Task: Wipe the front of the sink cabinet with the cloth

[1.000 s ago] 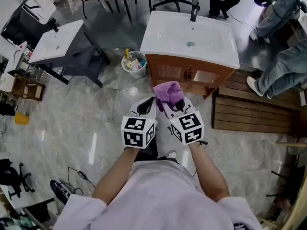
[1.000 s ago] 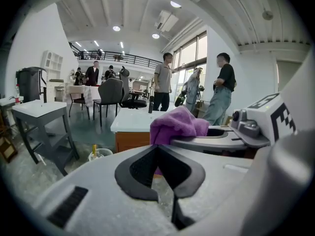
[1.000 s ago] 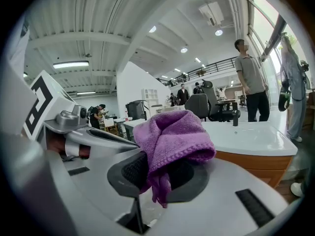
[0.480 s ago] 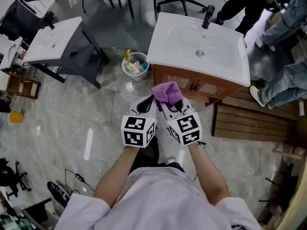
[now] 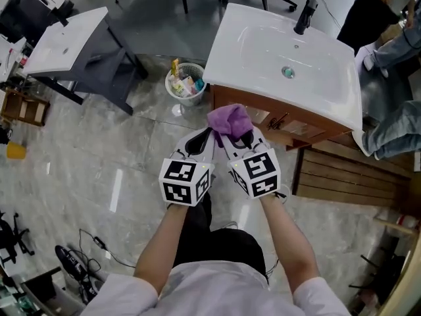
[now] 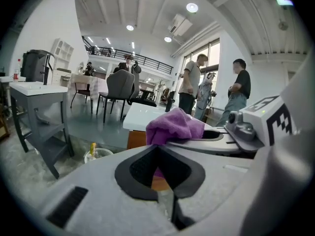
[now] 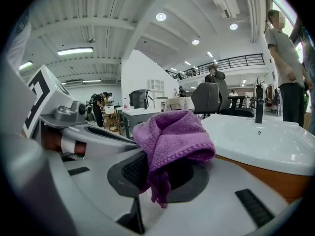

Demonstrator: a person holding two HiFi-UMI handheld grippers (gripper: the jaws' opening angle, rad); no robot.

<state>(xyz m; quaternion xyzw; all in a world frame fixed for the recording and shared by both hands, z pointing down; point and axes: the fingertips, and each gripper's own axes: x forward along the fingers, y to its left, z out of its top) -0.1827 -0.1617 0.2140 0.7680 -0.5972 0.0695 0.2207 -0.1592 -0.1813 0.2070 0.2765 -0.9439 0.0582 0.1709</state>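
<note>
Right gripper point(image 5: 238, 139): fingers clamped on a purple cloth point(image 5: 229, 121), which bunched up above and ahead of the fingertips. Left gripper point(image 5: 199, 143): fingers pressed together on nothing, just beside the right one. The cabinet front point(image 5: 316, 131) stood ahead of the fingers, not yet touched; a clean wipe would likely need the bunched cloth pressed flat against the wood under a firm grip.

Nubby terry cloth point(image 5: 228, 120), glossy basin point(image 5: 231, 50) (wood-grain cabinet point(image 5: 293, 125))

Right gripper point(image 7: 165, 178) clamps a bunched purple cloth point(image 7: 170, 141); white sink basin point(image 7: 266, 144) lies just beyond.
</note>
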